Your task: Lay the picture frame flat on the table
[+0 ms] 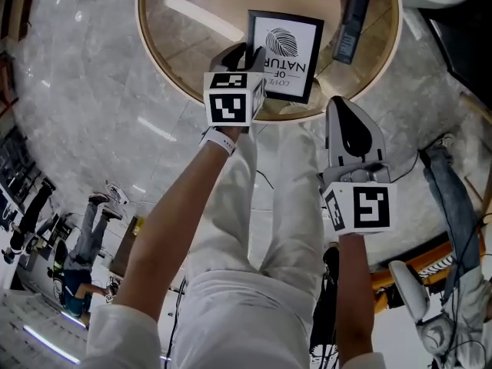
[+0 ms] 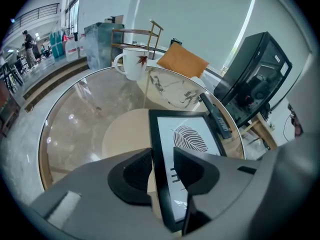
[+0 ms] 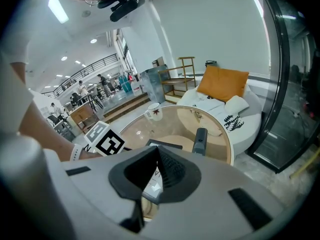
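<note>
Round glass-topped table [image 1: 142, 18] with a wooden rim, on a pale marble floor [image 1: 92, 114], with a sofa [image 3: 220, 109] beyond. By the table's near edge, about midway along it: the picture frame [image 1: 284, 52], black, leaf print up, seemingly down flat on the glass already, though full contact of its back is impossible to confirm. Long axis from the near edge toward the table's middle. Toward the right edge, a dark remote [image 1: 350, 23], apart from the frame.

At the frame's left long side, the left gripper [image 2: 161, 156], pointing steeply down, jaws wide apart and astride the black border. One pad [image 2: 135, 171] just outside the edge, the other above the print, with a sliver of white between it and the border. No clamping visible, so nothing held; merely straddles. At the near edge, right of the frame and apart from it, the right gripper [image 1: 338, 108], jaw tips together, empty.

By this reading, task close to done. Relation to mind: frame border directly between the left jaws, parallel to the pads. Calls for a straight lift up and back toward the near edge, along the border, not across it. Risk with a sideways pull: border caught on a pad, frame dragged or tipped. Left plainly the nearer; no need for the right.
</note>
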The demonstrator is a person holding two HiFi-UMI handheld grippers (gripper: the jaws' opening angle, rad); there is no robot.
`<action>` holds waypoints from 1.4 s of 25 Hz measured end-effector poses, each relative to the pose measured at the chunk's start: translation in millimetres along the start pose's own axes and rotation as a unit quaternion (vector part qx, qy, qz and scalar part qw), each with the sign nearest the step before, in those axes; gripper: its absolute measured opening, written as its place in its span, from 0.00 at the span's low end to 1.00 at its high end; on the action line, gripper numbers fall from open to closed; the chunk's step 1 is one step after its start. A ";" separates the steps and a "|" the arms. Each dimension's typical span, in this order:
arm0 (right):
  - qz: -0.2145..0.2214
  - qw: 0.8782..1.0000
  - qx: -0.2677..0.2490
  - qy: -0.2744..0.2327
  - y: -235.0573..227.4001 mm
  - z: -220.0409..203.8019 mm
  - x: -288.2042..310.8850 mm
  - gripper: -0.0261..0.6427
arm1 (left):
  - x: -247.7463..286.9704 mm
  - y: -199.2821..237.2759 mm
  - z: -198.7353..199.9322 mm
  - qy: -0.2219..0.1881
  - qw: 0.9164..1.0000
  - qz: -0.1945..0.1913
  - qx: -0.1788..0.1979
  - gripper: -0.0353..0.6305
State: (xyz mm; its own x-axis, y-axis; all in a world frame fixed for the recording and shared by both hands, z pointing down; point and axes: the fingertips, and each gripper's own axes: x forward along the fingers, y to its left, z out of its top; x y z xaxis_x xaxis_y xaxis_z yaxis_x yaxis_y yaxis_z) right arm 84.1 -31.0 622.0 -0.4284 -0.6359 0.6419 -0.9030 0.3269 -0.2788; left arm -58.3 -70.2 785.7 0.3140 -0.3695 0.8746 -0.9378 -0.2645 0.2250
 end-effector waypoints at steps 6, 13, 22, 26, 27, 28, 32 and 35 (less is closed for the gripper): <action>0.003 1.000 -0.010 -0.008 5.4 6.5 -8.8 0.05 | -17.4 3.2 9.5 -0.011 1.000 0.007 0.011 0.23; -0.007 1.000 -0.024 -0.015 8.6 29.2 -32.8 0.05 | -72.0 -6.7 21.2 -0.029 0.999 0.006 0.016 0.12; -0.028 0.998 -0.042 -0.028 13.3 81.3 -82.7 0.05 | -178.6 -36.8 77.0 -0.086 0.995 -0.018 0.036 0.06; -0.037 0.998 -0.050 -0.032 24.0 109.1 -106.1 0.05 | -227.2 -45.7 105.5 -0.110 0.992 -0.035 0.049 0.06; -0.037 0.997 -0.052 -0.033 26.3 115.3 -112.1 0.05 | -239.2 -48.5 112.5 -0.118 0.991 -0.037 0.052 0.06; -0.037 0.997 -0.054 -0.035 28.1 121.7 -118.7 0.05 | -251.8 -51.7 119.9 -0.127 0.990 -0.040 0.055 0.06; -0.045 0.996 -0.058 -0.044 31.5 149.4 -148.3 0.05 | -303.3 -65.3 148.9 -0.160 0.984 -0.047 0.068 0.06; -0.054 0.995 -0.061 -0.057 35.3 167.5 -170.3 0.05 | -339.6 -73.2 163.5 -0.184 0.979 -0.052 0.071 0.06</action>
State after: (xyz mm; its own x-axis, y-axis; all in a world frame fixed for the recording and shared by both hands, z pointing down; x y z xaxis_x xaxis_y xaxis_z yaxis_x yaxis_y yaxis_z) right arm 119.7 -28.3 383.2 -0.3359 -0.7452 0.5761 -0.9364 0.3300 -0.1192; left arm -72.1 -71.1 402.0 0.4632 -0.6236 0.6298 -0.8763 -0.4285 0.2201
